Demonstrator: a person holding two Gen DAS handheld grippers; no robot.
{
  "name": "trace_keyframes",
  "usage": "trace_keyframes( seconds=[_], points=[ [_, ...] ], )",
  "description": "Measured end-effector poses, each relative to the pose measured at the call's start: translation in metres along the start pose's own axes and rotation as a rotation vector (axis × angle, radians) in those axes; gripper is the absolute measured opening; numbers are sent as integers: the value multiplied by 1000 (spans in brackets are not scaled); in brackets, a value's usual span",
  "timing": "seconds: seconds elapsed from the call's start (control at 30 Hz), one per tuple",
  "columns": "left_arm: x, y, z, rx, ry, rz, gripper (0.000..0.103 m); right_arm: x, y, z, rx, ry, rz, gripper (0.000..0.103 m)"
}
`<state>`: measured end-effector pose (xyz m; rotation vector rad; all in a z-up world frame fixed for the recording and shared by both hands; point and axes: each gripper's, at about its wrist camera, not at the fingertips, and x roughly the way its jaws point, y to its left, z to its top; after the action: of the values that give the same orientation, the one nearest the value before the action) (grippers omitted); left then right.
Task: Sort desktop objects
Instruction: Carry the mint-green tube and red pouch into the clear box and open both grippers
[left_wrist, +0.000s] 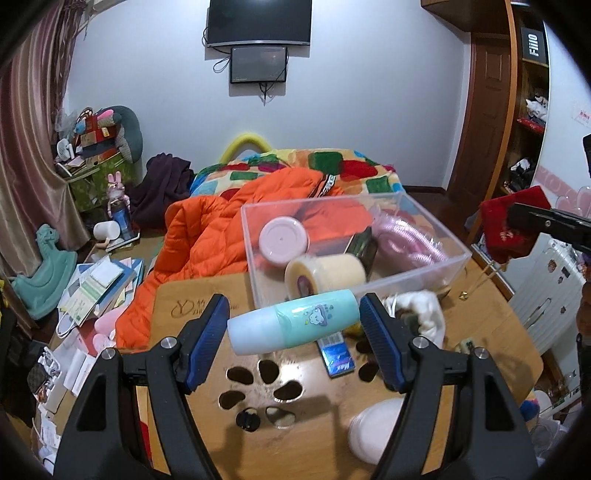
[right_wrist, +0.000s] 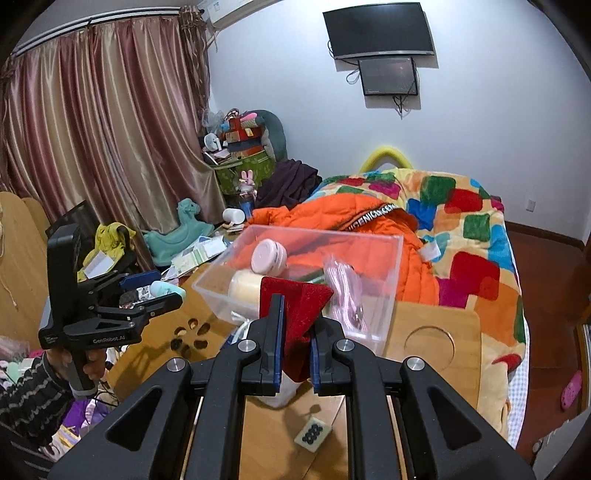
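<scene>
Left gripper (left_wrist: 295, 328) has its jaws clamped across a mint bottle (left_wrist: 295, 325), which lies sideways between the blue pads, pale cap end toward the left pad, lifted clear of the worktop (left_wrist: 229, 373). In the right wrist view that same gripper (right_wrist: 162, 295) sits at mid left, held in a hand (right_wrist: 88, 363) with a striped sleeve.

Right gripper (right_wrist: 295, 332) has its jaws squeezed nearly together on a red cloth (right_wrist: 295, 306); the cloth sticks up above the pads at frame centre, right in front of the bin.

The clear bin (left_wrist: 417, 273) sits at the far edge of the worktop, centre-right in the left wrist view, its open top unobstructed. Inside it: a pink jar (left_wrist: 282, 238), a cream roll (left_wrist: 325, 275) against the near wall, pink cord (left_wrist: 410, 240) at the right end.

Under the bottle there's a blue pack (left_wrist: 338, 356) and a white cloth (left_wrist: 421, 314) just beside the bin's near wall. A cluster of cut-out holes (left_wrist: 258, 391) takes the middle of the worktop, and a white disc (left_wrist: 373, 432) is blurred at lower right. An orange jacket (left_wrist: 207, 236) crowds the upper-left corner of the board.

Right wrist view: a small tile (right_wrist: 313, 432) lies at bottom centre, and the right side of the worktop around the round recess (right_wrist: 428, 341) looks roomy.
</scene>
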<state>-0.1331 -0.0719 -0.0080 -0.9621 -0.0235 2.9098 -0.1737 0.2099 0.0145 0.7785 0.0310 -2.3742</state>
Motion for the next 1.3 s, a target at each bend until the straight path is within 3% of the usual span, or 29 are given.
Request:
trace_keyframes(
  seconds=[0.33,0.57,1.07,1.3],
  points=[
    [0,-8,25,22,-50,-17,72,16,9,25,-23,-41,-23,10],
    [16,-5,32,6,-38,-35,72,39,7,27,-4,-45,-18,10],
    [63,-27,36,29,22,-109,72,101,-12,7,20,50,2,10],
    [85,-36,41,51,51,-107,72,118,-14,-5,8,95,18,10]
  ],
)
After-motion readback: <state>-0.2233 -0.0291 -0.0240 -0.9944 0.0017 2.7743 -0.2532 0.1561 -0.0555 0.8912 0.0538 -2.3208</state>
